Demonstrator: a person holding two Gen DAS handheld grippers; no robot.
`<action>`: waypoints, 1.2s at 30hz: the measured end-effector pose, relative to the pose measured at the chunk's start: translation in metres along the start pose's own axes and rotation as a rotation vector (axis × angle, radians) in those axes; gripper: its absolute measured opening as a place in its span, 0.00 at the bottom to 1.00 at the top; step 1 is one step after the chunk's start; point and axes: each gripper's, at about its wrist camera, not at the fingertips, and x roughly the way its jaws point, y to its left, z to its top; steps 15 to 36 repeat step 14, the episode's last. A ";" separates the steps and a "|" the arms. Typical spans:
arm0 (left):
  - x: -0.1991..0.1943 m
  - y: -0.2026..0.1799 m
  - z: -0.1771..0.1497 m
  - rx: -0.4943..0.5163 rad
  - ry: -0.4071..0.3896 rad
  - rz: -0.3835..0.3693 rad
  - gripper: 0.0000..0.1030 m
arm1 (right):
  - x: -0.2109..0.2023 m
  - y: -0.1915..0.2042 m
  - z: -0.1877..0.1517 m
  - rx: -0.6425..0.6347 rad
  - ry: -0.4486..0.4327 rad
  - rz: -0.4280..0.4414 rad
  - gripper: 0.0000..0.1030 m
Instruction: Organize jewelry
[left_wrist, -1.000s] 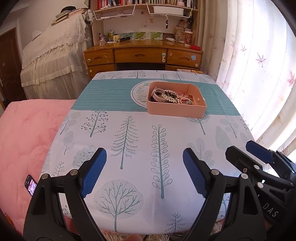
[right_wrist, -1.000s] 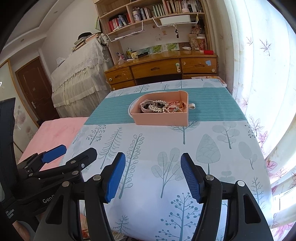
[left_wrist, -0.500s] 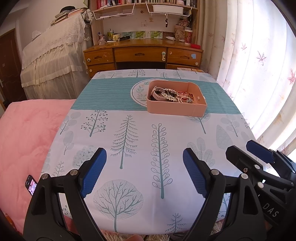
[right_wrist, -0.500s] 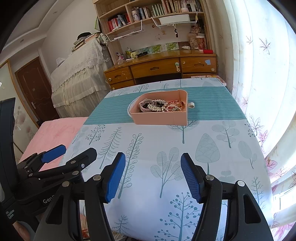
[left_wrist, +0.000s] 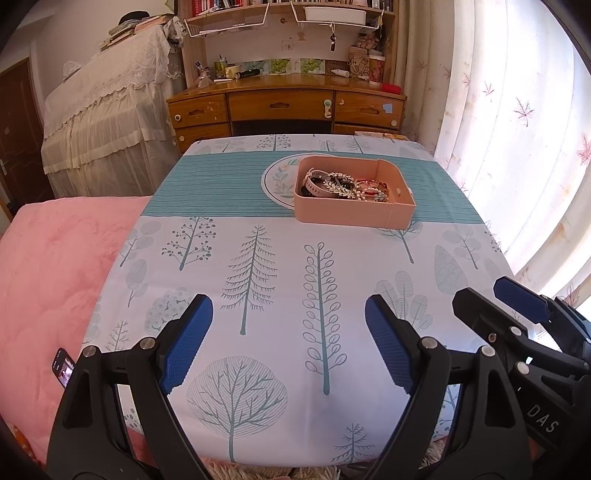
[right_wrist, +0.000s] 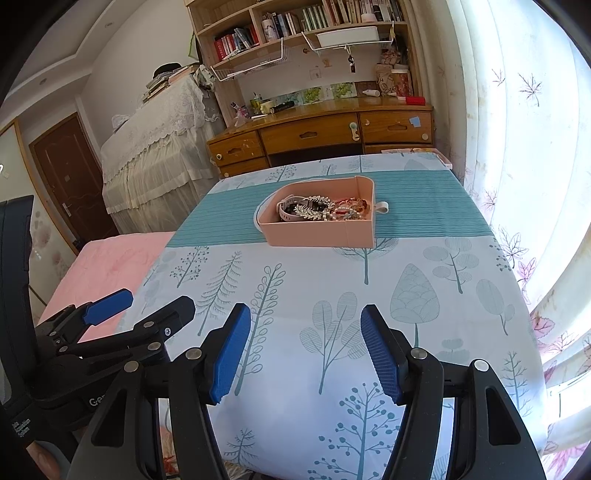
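Observation:
A pink rectangular box (left_wrist: 351, 213) stands on the teal stripe of the tablecloth, far from both grippers; it also shows in the right wrist view (right_wrist: 317, 232). It holds a tangle of jewelry (left_wrist: 343, 186): a pale watch strap, a silver leaf piece, pearl and red bead strands (right_wrist: 325, 210). My left gripper (left_wrist: 288, 332) is open and empty, low over the table's near edge. My right gripper (right_wrist: 304, 341) is open and empty beside it, to its right. Each gripper shows in the other's view, the right one (left_wrist: 517, 314) and the left one (right_wrist: 140, 310).
A round white plate or mat (left_wrist: 279, 181) lies partly under the box. A pink blanket (left_wrist: 55, 266) lies left of the table, with a small phone (left_wrist: 63, 371) on it. A wooden desk (left_wrist: 288, 107) stands behind; curtains (left_wrist: 517, 147) hang at the right.
Both grippers have crept slightly forward toward the box. Both stay open and empty; the box and jewelry have not moved.

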 end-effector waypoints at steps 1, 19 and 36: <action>0.000 0.000 0.000 0.000 0.000 0.000 0.81 | 0.001 0.000 0.000 -0.001 -0.001 0.000 0.61; 0.004 0.012 -0.008 0.001 0.017 0.003 0.81 | 0.008 -0.002 -0.004 0.004 0.012 0.002 0.61; 0.004 0.012 -0.008 0.001 0.017 0.003 0.81 | 0.008 -0.002 -0.004 0.004 0.012 0.002 0.61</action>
